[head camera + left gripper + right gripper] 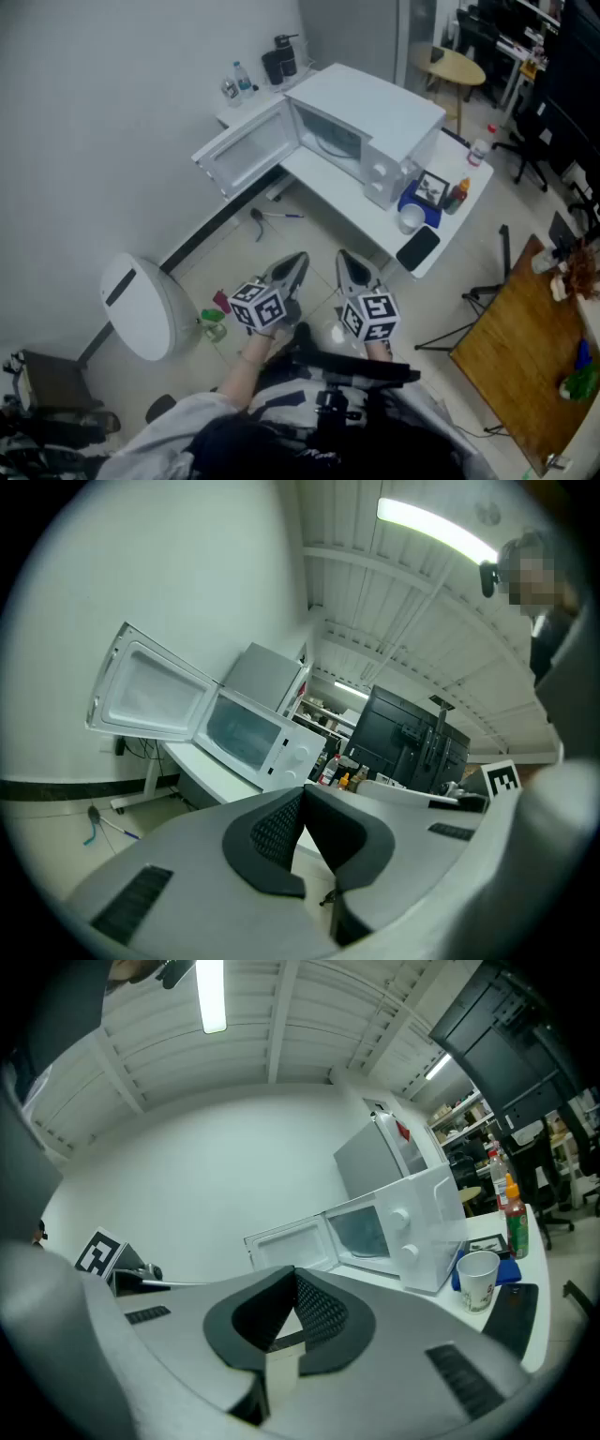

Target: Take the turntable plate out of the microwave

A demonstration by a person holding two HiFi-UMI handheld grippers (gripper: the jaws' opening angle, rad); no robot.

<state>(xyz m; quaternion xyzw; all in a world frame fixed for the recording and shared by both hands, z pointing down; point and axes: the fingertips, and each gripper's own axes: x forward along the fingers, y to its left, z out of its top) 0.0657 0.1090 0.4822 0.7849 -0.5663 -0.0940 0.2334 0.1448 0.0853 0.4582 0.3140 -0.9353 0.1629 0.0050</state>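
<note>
The white microwave stands on a white table with its door swung wide open to the left. Inside the cavity a curved glass edge, likely the turntable plate, shows faintly. Both grippers hang close to the person's body over the floor, well short of the microwave. My left gripper is shut with nothing between its jaws, and my right gripper likewise. The left gripper view shows the shut tips pointing toward the microwave. The right gripper view shows the shut tips, with the microwave off to their right.
To the right of the microwave the table holds a paper cup, a black pad, a framed picture and a sauce bottle. A white round bin lies on the floor at left. A wooden table stands at right.
</note>
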